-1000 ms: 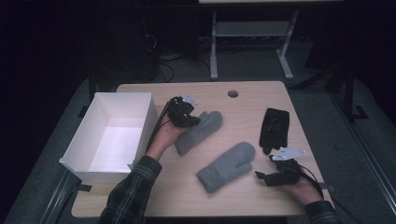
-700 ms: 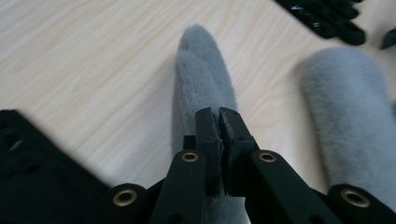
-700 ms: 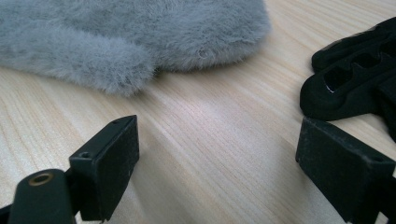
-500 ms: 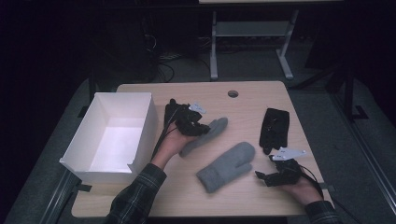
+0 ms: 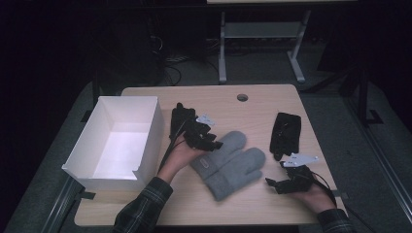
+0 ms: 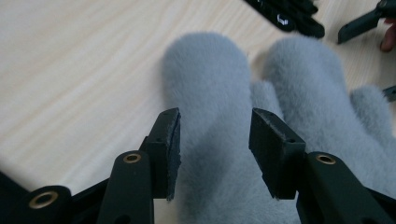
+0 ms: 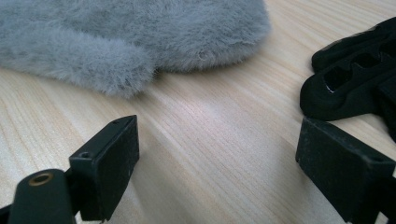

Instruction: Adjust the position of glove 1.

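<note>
- Two grey mittens point(image 5: 228, 162) lie side by side, touching, mid-table; the left one sits between the jaws of the left tongs point(image 6: 215, 135), which are parted and not yet closed on the fleece.
- Step in hand, as I judge it: pairing the mittens. Next move calls for closing on the fleece and lifting, perhaps toward the white box point(image 5: 116, 138) at the table's left.
- Right tongs point(image 7: 215, 154) wide, holding nothing, low over bare table point(image 7: 196, 140) near black gloves point(image 5: 285, 133).
- Small pale tag on mitten cuff; no writing readable.
</note>
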Demonstrator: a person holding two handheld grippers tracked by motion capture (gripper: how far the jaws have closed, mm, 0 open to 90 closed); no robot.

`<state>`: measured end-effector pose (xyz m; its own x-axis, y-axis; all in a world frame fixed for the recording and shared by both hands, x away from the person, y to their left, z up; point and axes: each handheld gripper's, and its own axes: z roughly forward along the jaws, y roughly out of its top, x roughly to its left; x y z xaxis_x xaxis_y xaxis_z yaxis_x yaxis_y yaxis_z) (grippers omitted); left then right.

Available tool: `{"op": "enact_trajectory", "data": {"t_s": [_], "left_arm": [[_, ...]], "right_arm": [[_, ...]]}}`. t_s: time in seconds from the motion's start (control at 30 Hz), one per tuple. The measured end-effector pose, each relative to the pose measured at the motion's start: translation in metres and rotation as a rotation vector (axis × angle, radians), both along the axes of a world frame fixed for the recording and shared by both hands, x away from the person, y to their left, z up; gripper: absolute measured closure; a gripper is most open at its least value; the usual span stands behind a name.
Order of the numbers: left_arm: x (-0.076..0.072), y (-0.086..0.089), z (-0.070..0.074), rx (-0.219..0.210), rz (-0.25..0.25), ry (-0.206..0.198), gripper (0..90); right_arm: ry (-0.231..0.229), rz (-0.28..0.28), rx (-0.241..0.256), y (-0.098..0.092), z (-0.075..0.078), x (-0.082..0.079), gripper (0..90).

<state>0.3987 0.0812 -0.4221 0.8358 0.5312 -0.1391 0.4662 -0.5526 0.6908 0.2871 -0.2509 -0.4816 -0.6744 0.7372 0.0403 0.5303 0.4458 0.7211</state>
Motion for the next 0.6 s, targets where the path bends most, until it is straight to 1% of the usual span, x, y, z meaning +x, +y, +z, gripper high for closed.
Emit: {"op": "enact_trajectory", "data": {"t_s": [0.03, 0.13, 0.17, 0.2, 0.27, 0.3, 0.33, 0.37, 0.4, 0.43, 0.47, 0.57, 0.6], "left_arm": [[0.0, 0.0, 0.0, 0.0, 0.0, 0.0, 52.5], [-0.003, -0.005, -0.009, 0.025, -0.008, -0.001, 52.4], [-0.004, -0.007, -0.011, 0.039, -0.016, -0.003, 52.4], [-0.005, -0.009, -0.015, 0.064, -0.024, -0.004, 52.4], [-0.006, -0.01, -0.017, 0.07, -0.027, -0.002, 52.5], [-0.007, -0.013, -0.022, 0.088, -0.033, -0.004, 54.2], [-0.007, -0.013, -0.022, 0.088, -0.033, -0.004, 55.9], [-0.008, -0.014, -0.026, 0.092, -0.032, -0.007, 55.9], [-0.008, -0.014, -0.03, 0.108, -0.043, -0.015, 63.4], [-0.008, -0.014, -0.03, 0.108, -0.043, -0.015, 67.8], [-0.007, -0.014, -0.03, 0.104, -0.043, -0.015, 67.8], [-0.007, -0.014, -0.03, 0.109, -0.052, -0.021, 82.8], [-0.007, -0.014, -0.03, 0.109, -0.052, -0.021, 83.9]], "right_arm": [[0.0, 0.0, 0.0, 0.0, 0.0, 0.0, 13.2], [0.0, 0.0, 0.0, 0.0, 0.0, 0.0, 13.2], [0.0, 0.0, 0.0, 0.0, 0.0, 0.0, 13.2], [0.0, 0.0, 0.0, 0.0, 0.0, 0.0, 13.2], [0.0, 0.0, 0.0, 0.0, 0.0, 0.0, 13.2], [0.0, 0.0, 0.0, 0.0, 0.0, 0.0, 13.2], [0.0, 0.0, 0.0, 0.0, 0.0, 0.0, 13.2], [0.0, 0.0, 0.0, 0.0, 0.0, 0.0, 13.2], [0.0, 0.0, 0.0, 0.0, 0.0, 0.0, 13.2], [0.0, 0.0, 0.0, 0.0, 0.0, 0.0, 13.2], [0.0, 0.0, 0.0, 0.0, 0.0, 0.0, 13.2], [0.0, 0.0, 0.0, 0.0, 0.0, 0.0, 13.2], [0.0, 0.0, 0.0, 0.0, 0.0, 0.0, 13.2]]}}
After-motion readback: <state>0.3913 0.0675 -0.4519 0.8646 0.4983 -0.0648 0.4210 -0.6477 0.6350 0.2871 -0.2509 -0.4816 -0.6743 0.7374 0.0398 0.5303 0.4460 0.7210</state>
